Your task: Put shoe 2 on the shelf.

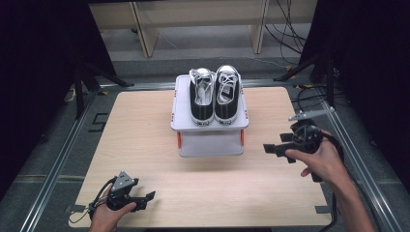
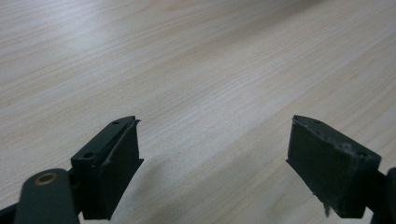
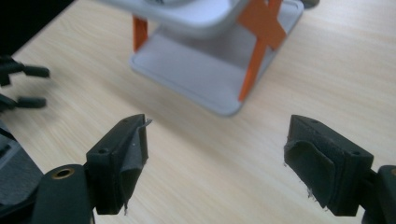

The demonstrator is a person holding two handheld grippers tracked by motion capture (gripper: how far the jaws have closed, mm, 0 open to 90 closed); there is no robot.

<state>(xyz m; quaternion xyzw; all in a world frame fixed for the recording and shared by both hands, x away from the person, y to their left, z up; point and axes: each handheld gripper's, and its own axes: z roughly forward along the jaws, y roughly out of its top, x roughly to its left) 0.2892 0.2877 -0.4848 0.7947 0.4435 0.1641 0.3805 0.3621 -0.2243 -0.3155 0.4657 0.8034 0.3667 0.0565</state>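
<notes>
**Both claws wide apart, shoes parked on the stand**

We start with the tabletop (image 1: 203,179), a pale wooden board that carries everything here. At its far middle stands the white stand (image 1: 209,126), two trays joined by orange struts, and in the right claw view we look straight at its lower tray and those crossed struts. Up on the top tray sit the shoes (image 1: 214,94), a black pair with white laces and white toe caps, side by side and touching, toes pointing away from us.

Over on the right, we have the right claw (image 1: 270,148) held up off the tabletop, just beside the stand's right side and aimed toward it. Its jaws gape wide with nothing between them, and in its own view bare wood and the stand's base show through the gap.

Down at the near left corner, the left claw (image 1: 147,199) lies low over the tabletop, well apart from the stand. Its jaws are spread wide too, gripping nothing; in the left claw view we see plain wood grain between the two black pads (image 2: 119,170).
</notes>
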